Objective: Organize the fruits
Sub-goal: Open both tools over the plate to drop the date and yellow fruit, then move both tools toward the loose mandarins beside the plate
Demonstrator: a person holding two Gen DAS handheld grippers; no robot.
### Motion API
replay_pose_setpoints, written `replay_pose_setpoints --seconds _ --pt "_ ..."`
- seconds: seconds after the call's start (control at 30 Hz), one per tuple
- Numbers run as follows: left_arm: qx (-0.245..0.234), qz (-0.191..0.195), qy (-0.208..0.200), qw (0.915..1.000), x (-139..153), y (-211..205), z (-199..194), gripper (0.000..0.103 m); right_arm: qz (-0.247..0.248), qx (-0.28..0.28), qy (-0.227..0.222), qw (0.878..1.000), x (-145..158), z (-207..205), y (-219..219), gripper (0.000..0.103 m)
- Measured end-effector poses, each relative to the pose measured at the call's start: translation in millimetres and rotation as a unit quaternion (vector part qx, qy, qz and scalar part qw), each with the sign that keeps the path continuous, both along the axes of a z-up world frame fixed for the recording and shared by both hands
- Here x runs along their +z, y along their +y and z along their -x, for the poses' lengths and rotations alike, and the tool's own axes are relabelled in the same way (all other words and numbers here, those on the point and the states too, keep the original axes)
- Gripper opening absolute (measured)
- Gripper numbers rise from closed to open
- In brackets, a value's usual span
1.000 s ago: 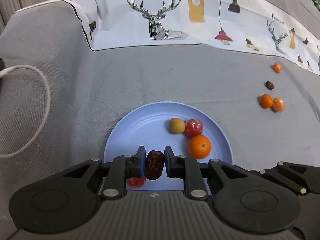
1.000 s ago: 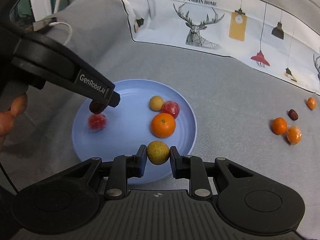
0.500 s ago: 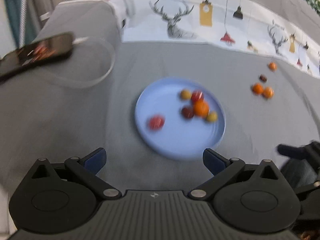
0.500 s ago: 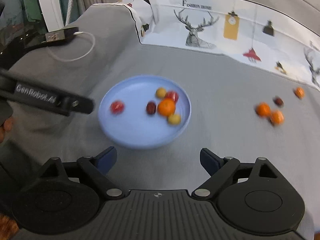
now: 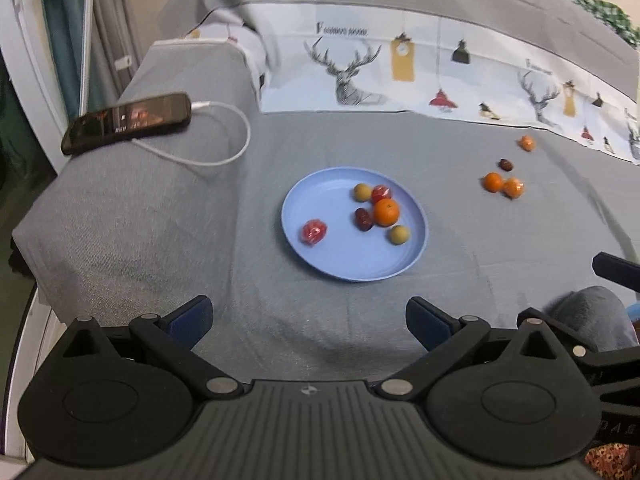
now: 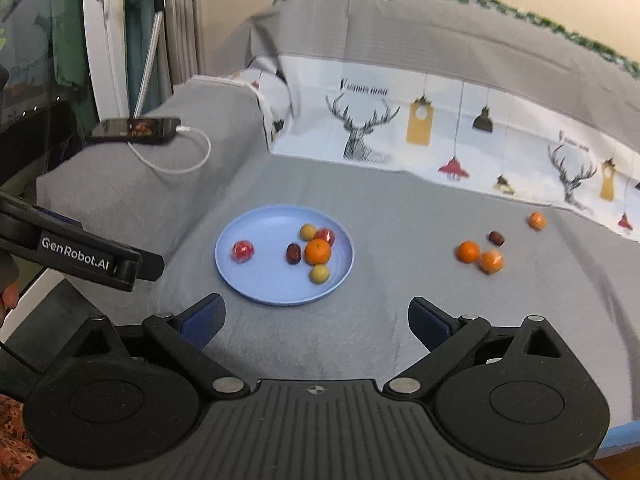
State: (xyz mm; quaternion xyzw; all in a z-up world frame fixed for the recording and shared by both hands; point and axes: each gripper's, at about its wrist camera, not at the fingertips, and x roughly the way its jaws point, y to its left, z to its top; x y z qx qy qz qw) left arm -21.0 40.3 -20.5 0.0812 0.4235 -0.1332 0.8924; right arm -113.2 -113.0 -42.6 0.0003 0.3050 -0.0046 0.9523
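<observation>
Spreading wide, both grippers held empty

Both the left gripper (image 5: pixel 308 320) and right gripper (image 6: pixel 316 320) are held with jaws wide apart. Beyond them, six fruits are seen on the round pale-blue plate (image 6: pixel 256 288); farther right, four small fruits (image 6: pixel 480 256) are scattered on the grey cloth (image 6: pixel 400 216).

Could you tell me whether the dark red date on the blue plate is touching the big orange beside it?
Cannot tell. In both wrist views the date sits right against the orange with no visible gap, but blur hides actual contact.
</observation>
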Motion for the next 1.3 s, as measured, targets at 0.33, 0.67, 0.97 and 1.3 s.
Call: replay_pose_setpoints --seconds 0.33,0.67,0.97,1.3 --pt "-0.019 -0.005 -0.039 0.9991 19 -10 27 0.103 0.001 -0.007 -0.041 0.999 13 29 -2 0.098" --pt "-0.034 -0.017 -0.058 0.9976 27 -19 35 0.103 -0.007 -0.013 -0.055 0.998 16 38 -6 0.098" --pt "-0.044 -0.042 -0.057 0.9965 27 -49 8 0.103 -0.069 -0.049 -0.048 0.995 7 24 -45 0.098" --pt "-0.106 0.003 0.007 0.9943 4 -167 -47 0.103 -0.048 -0.171 -0.042 0.983 -13 -7 -173 0.099"
